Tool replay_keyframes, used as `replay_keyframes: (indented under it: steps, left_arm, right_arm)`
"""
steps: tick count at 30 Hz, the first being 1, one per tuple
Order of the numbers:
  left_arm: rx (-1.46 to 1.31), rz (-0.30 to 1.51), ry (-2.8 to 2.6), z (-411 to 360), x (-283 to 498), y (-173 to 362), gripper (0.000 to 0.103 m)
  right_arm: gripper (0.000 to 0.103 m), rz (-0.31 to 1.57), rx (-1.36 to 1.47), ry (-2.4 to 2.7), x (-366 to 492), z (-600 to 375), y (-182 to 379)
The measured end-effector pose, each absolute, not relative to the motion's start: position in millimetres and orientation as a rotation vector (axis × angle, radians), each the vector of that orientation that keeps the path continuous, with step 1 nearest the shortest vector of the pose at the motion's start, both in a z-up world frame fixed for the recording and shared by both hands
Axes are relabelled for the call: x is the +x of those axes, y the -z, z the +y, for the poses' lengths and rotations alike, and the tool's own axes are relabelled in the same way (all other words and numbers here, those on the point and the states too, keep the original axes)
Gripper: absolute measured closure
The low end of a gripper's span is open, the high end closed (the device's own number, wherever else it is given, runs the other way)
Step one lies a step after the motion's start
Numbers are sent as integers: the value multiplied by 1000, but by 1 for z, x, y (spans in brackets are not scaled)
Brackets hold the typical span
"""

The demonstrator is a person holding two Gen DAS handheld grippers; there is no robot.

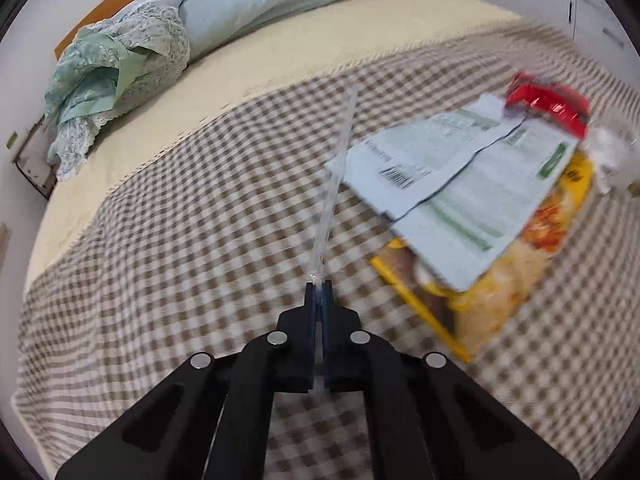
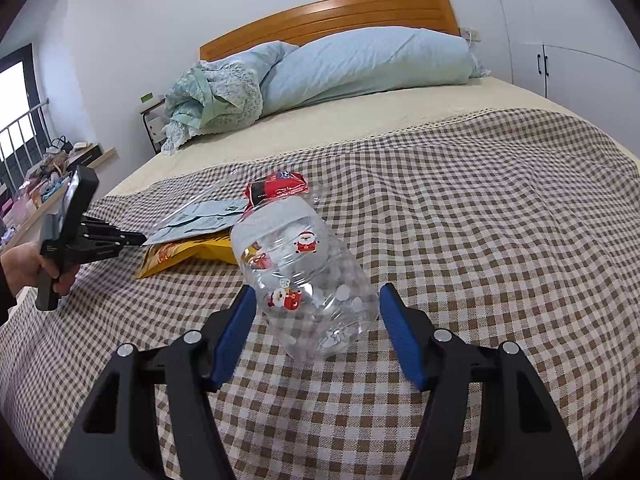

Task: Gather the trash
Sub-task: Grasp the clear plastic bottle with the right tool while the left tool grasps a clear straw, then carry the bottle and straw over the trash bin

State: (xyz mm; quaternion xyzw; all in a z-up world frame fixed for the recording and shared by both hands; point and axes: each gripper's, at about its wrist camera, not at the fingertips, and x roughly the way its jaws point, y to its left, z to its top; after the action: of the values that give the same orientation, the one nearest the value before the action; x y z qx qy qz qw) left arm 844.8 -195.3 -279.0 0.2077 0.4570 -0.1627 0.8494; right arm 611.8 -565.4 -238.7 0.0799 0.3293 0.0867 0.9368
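My left gripper is shut on a thin clear plastic sheet, seen edge-on, held above the checked bedspread. To its right lie pale printed papers over a yellow snack bag, with a red wrapper beyond. In the right wrist view, my right gripper is open around a clear plastic jar with Santa stickers lying on the bed. The left gripper shows at the left there, beside the papers, yellow bag and red wrapper.
Light blue pillows and a crumpled green lace cloth lie at the wooden headboard. A bedside table and cluttered shelf stand left of the bed. White wardrobe doors are on the right.
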Motion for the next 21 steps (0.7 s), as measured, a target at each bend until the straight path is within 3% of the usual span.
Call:
replay_keyframes:
  steps: [6, 15, 21]
  left_arm:
    - [392, 946, 233, -185, 814, 252, 103]
    - [361, 921, 305, -161, 680, 160, 103]
    - [391, 831, 413, -158, 565, 101, 103]
  right_arm:
    - [42, 655, 187, -127, 608, -571, 243]
    - [42, 674, 50, 80, 603, -548, 236]
    - [47, 701, 106, -21, 513, -511, 204]
